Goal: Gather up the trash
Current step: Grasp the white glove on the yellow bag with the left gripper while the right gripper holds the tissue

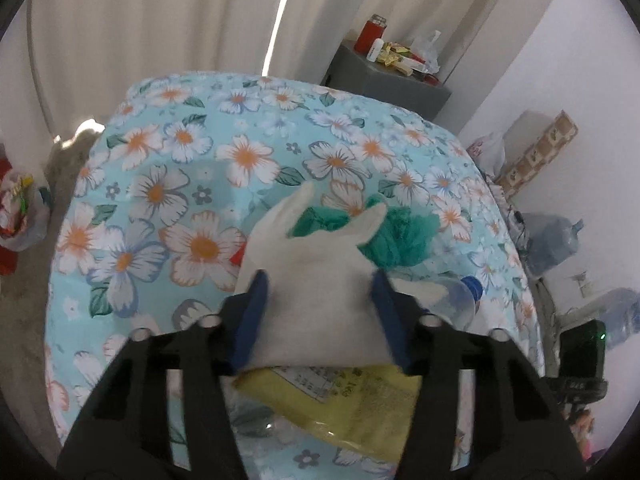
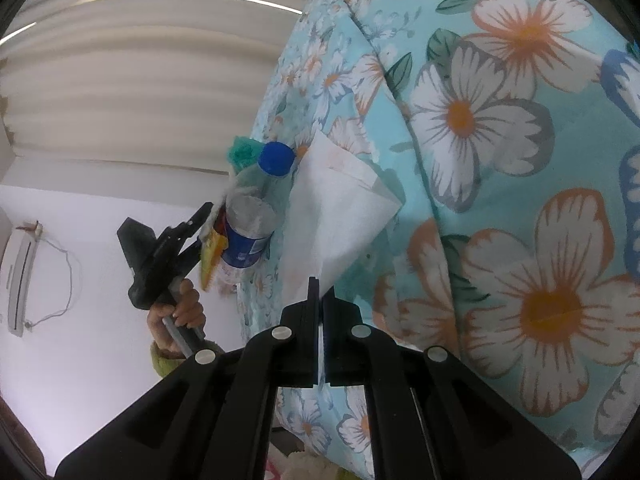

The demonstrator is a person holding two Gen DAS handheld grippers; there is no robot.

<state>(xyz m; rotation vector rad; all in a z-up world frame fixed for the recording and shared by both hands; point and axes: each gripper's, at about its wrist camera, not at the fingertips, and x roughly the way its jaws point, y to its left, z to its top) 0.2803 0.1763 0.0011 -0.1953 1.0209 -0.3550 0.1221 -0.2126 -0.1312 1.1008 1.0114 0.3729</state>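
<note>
Your left gripper (image 1: 320,280) is standing spread wide around a white sheet of tissue paper (image 1: 316,280), its blue-padded fingers (image 1: 252,308) flanking the sheet on either side; whether they are pressing it you cannot tell. Just beneath that sheet a yellow plastic wrapper with printed text (image 1: 360,400) is lying on the bed. Your right gripper (image 2: 320,284) is pressing its fingers together, pinching the lower edge of a white folded paper sheet (image 2: 340,216) against the quilt. Beside that sheet a clear crushed plastic bottle with a blue cap and blue label (image 2: 250,216) is lying, its neck showing in the left wrist view too. A teal crumpled net-like wad (image 1: 396,236) is sitting just beyond the tissue. All of this is resting on a light blue quilt printed with white and orange flowers (image 1: 168,184). Behind it, a grey cabinet (image 1: 380,80) is carrying a red canister (image 1: 370,34) and small packets, and cream curtains (image 1: 160,20) are hanging along the wall.
</note>
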